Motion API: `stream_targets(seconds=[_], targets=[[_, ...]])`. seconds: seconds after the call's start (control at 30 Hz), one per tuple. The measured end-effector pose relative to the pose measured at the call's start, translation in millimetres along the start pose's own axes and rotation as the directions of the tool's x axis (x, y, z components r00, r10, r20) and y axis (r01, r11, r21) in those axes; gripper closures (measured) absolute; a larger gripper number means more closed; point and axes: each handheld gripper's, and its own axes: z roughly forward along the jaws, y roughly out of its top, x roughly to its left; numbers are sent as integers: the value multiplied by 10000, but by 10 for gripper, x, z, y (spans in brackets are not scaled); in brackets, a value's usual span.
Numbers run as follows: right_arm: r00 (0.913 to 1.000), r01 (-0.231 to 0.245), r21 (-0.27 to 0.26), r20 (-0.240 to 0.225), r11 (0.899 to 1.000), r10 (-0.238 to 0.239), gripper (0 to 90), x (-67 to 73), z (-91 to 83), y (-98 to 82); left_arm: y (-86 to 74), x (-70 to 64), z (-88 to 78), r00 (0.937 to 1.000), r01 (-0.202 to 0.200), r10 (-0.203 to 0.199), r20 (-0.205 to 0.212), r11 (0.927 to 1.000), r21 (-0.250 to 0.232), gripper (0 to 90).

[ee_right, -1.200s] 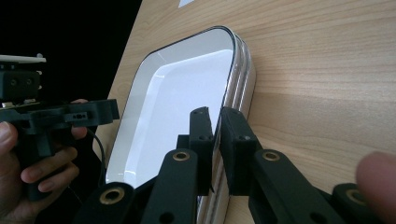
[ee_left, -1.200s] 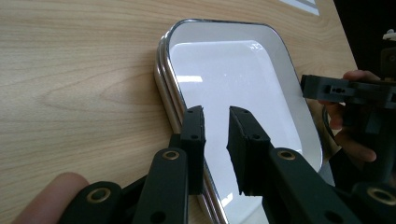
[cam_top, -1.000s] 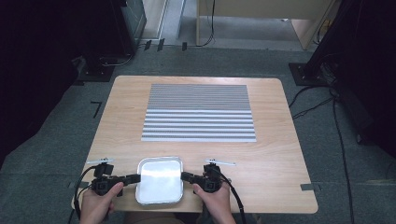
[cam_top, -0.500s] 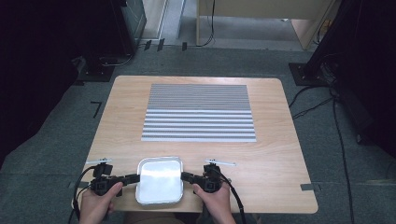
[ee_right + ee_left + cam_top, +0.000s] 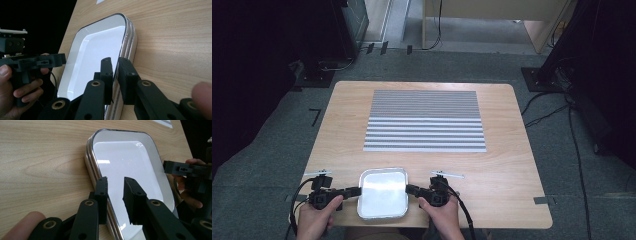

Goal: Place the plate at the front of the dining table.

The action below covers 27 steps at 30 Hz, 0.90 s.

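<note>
A white tray [image 5: 382,196] with a dark rim lies at the near edge of the wooden table [image 5: 512,170]; its side looks layered, like nested trays [image 5: 125,152]. My left gripper [image 5: 358,190] straddles the tray's left rim; in the left gripper view [image 5: 115,183] one jaw sits against the outer wall and the other hangs over the inside, with a gap of white showing between them. My right gripper [image 5: 408,189] is on the right rim, and in the right gripper view [image 5: 115,62] its jaws are shut on the rim of the tray [image 5: 92,50].
A grey-and-white striped mat [image 5: 426,120] covers the middle and far part of the table. Cables trail from both grippers over the near edge. Dark equipment and floor cables surround the table.
</note>
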Motion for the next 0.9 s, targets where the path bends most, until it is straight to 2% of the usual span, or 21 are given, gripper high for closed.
stream_targets(seconds=[0.13,0.27,0.9], targets=[[10000,-15,-28,-26,10000,15,831,4,-3,-6,0,6,1,10000,22,-22,47,10000,-1,737],[9994,-238,51,-238,9997,240,831,-16,-4,-9,-3,-2,19,10000,-17,17,6,10000,5,733],[9990,-269,-62,-365,9996,266,833,18,-77,-21,-2,-13,49,9999,-75,75,91,10000,-18,706]])
